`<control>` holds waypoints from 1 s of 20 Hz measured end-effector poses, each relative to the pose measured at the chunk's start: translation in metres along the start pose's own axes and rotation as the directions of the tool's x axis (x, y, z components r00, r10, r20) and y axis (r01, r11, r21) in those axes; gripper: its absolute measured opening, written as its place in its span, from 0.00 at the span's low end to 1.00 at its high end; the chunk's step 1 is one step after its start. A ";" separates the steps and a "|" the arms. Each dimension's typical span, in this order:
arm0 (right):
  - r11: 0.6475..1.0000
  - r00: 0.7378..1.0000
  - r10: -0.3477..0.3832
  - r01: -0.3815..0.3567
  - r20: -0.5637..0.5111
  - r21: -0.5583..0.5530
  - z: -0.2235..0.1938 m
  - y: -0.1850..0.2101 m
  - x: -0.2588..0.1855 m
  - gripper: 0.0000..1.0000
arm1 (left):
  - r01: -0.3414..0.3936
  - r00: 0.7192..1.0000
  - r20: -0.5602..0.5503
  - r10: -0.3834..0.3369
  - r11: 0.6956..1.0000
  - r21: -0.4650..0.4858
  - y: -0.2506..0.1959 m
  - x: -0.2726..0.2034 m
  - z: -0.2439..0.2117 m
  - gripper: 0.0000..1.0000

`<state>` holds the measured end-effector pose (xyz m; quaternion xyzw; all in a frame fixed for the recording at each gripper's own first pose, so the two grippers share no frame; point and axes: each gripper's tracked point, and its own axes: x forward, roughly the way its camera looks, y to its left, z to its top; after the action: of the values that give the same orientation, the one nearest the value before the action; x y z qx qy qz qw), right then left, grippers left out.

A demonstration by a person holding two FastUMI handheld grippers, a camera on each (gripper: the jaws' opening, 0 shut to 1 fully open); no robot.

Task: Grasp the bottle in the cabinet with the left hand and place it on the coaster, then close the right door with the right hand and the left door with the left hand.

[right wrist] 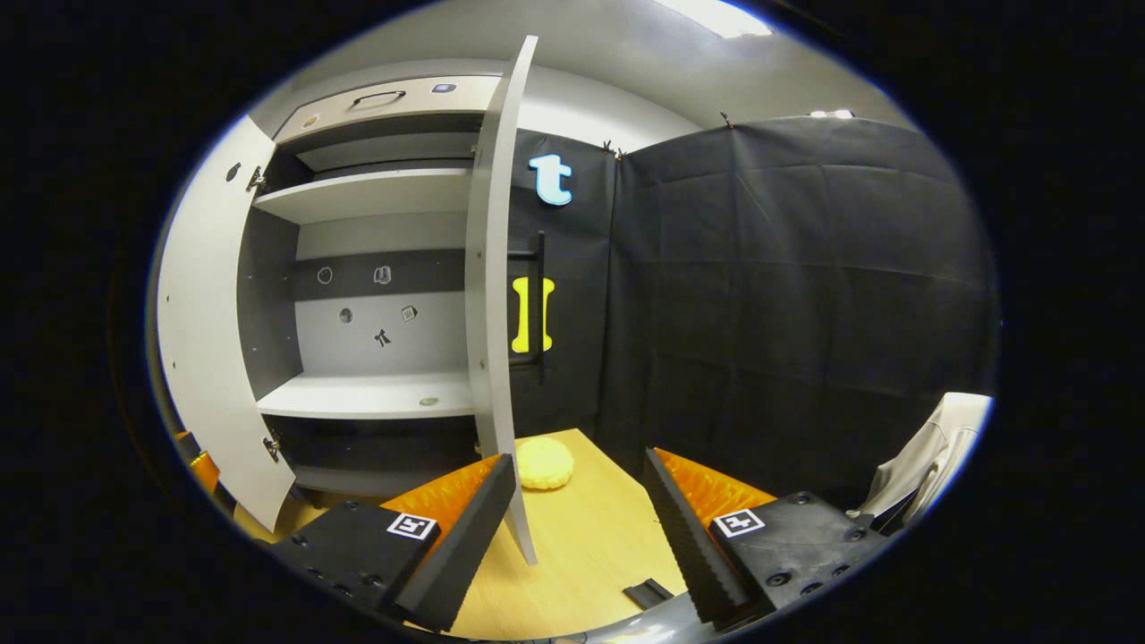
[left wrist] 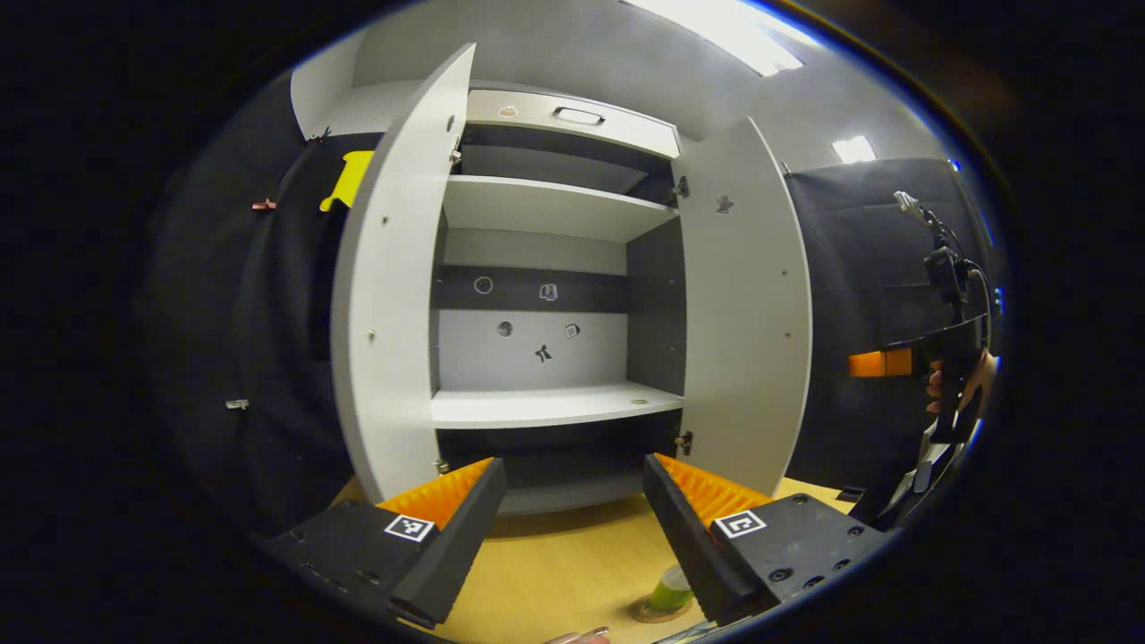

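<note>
Standing open on a wooden desk (left wrist: 555,563), a white cabinet (left wrist: 546,206) shows both doors swung wide in the two views: the left door (left wrist: 394,295) and the right door (left wrist: 747,304). Two shelves can be counted inside, along with a drawer (left wrist: 572,116) above them. Low in the left gripper view, a green bottle (left wrist: 671,590) sits on a round coaster (left wrist: 657,613) on the desk, partly hidden behind a finger of the left tool (left wrist: 572,528), whose fingers are spread apart with nothing between them. That view also catches the other tool, held by a hand (left wrist: 953,389), at the far right edge. The right gripper view alone offers a round yellow object (right wrist: 546,463) on the desk beside the right door's lower edge, and a small dark item (right wrist: 648,593), hard to make out. The right tool (right wrist: 577,528) is likewise spread wide, gripping nothing.
</note>
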<state>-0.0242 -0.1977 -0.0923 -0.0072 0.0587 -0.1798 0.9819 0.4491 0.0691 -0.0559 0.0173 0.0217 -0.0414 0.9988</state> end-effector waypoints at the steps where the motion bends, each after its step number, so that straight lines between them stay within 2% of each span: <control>1: 1.000 1.000 0.000 0.000 0.010 -0.007 0.008 -0.004 0.006 0.96 | -0.030 1.000 -0.002 0.030 1.000 0.003 0.010 -0.002 0.003 0.98; 3: 1.000 0.999 0.018 -0.017 0.050 -0.023 0.030 -0.006 0.018 0.96 | -0.084 0.996 -0.029 0.084 0.996 0.008 0.026 -0.011 0.006 0.98; 5: 0.997 0.994 0.075 -0.073 0.077 -0.034 0.045 0.000 0.030 0.96 | -0.143 0.989 -0.023 0.144 0.989 0.032 0.045 -0.018 0.014 0.99; 9: 0.990 0.984 0.136 -0.133 0.112 -0.038 0.064 -0.001 0.056 0.96 | -0.261 0.965 -0.036 0.261 0.965 0.006 0.062 -0.028 0.022 0.98; 12: 0.978 0.966 0.209 -0.208 0.151 -0.022 0.079 0.007 0.070 0.96 | -0.344 0.939 0.003 0.345 0.937 0.061 0.078 -0.031 0.038 0.98; 15: 0.953 0.941 0.302 -0.298 0.153 -0.045 0.081 0.024 0.077 0.94 | -0.359 0.933 -0.016 0.359 0.933 0.018 0.069 -0.030 0.041 0.98; 18: 0.936 0.923 0.351 -0.342 0.156 -0.077 0.082 0.029 0.077 0.92 | -0.344 0.939 -0.034 0.343 0.937 -0.060 0.053 -0.030 0.035 0.98; 20: 0.924 0.911 0.382 -0.373 0.154 -0.082 0.082 0.035 0.076 0.92 | -0.364 0.931 -0.038 0.362 0.930 -0.049 0.058 -0.033 0.034 0.98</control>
<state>0.0679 -0.1925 -0.0203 -0.0358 -0.0190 0.0161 0.9990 0.4222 0.1282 -0.0188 -0.0061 0.0333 0.1449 0.9889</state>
